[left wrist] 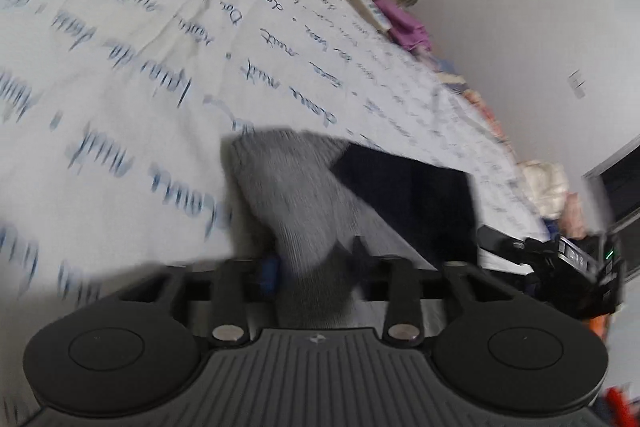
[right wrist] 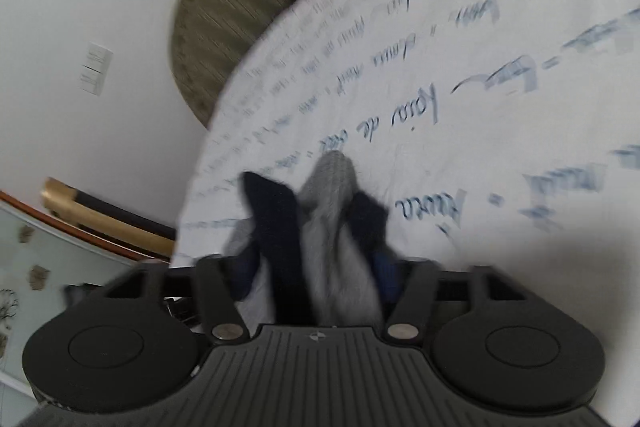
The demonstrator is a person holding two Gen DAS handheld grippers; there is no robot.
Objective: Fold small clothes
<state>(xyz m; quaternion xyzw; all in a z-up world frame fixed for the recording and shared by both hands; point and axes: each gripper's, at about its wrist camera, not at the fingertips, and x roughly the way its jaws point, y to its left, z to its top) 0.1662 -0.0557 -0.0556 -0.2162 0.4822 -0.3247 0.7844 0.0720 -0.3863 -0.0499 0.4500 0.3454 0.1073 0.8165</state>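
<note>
Bed sheet (left wrist: 132, 39): white with blue script, fills the left wrist view from 9 to 1 o'clock.
Sock (left wrist: 296, 211): grey knit with a dark navy part, draped over the left gripper (left wrist: 316, 267); blur hides whether the jaws pinch it.
Right gripper (right wrist: 320, 267): the same sock (right wrist: 332, 227) lies between its fingers; grip unclear.

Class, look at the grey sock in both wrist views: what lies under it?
Under the grey sock lies a dark navy garment, and beneath both, the script-printed white bedsheet. The sock hides how far the garment extends beneath it.
</note>
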